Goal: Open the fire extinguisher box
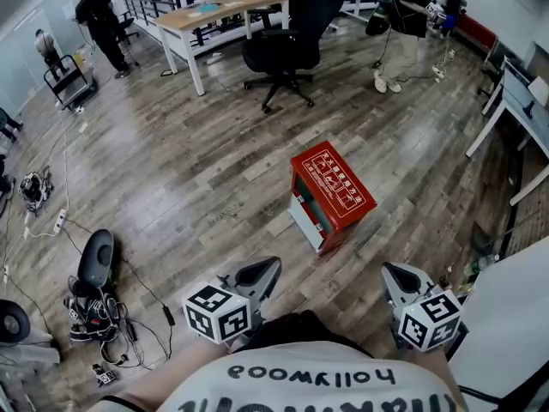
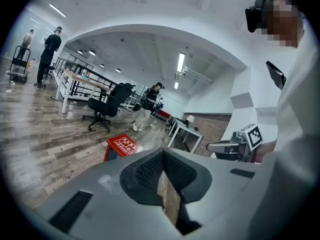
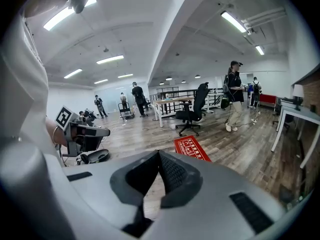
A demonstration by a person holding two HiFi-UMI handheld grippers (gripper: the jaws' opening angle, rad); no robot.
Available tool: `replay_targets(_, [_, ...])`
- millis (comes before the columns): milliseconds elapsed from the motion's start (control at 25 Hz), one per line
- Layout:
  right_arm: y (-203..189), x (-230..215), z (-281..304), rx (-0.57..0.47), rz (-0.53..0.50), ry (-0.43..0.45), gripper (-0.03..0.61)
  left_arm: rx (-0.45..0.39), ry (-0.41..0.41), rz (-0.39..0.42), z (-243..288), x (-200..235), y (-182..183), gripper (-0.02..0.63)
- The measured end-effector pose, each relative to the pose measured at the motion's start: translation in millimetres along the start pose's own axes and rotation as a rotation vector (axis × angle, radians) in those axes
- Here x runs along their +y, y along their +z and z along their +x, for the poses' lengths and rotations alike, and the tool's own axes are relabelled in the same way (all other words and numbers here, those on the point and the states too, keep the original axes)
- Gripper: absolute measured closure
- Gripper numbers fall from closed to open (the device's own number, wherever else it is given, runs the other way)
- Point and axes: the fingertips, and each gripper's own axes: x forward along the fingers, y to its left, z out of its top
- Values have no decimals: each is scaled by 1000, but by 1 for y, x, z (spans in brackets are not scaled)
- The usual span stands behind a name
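The fire extinguisher box (image 1: 330, 194) is red with white print on its top and stands on the wooden floor, its pale front facing lower left and its door closed. It also shows ahead of the jaws as the box (image 2: 122, 146) in the left gripper view and the box (image 3: 191, 148) in the right gripper view. My left gripper (image 1: 274, 264) and my right gripper (image 1: 386, 269) hover close to my body, both well short of the box. The jaws of each are shut with nothing between them, as the left gripper (image 2: 162, 153) and the right gripper (image 3: 159, 153) show.
A black office chair (image 1: 287, 45) and a wooden desk (image 1: 214, 11) stand beyond the box. Cables and dark gear (image 1: 94, 303) lie on the floor at my left. A white desk (image 1: 519, 93) and a white surface (image 1: 510, 316) are at my right. People stand at the back.
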Motion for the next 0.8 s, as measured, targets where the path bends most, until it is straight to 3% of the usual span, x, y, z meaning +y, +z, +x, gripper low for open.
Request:
replay_targets(320, [7, 1, 9, -12, -7, -32, 569, -10, -29, 6, 1, 13, 10, 607])
replay_targets(640, [8, 14, 3, -63, 15, -94, 569, 52, -123, 62, -1, 14, 4, 607])
replay_targets(800, [5, 15, -2, -79, 48, -110, 568, 54, -132, 55, -2, 20, 3, 607])
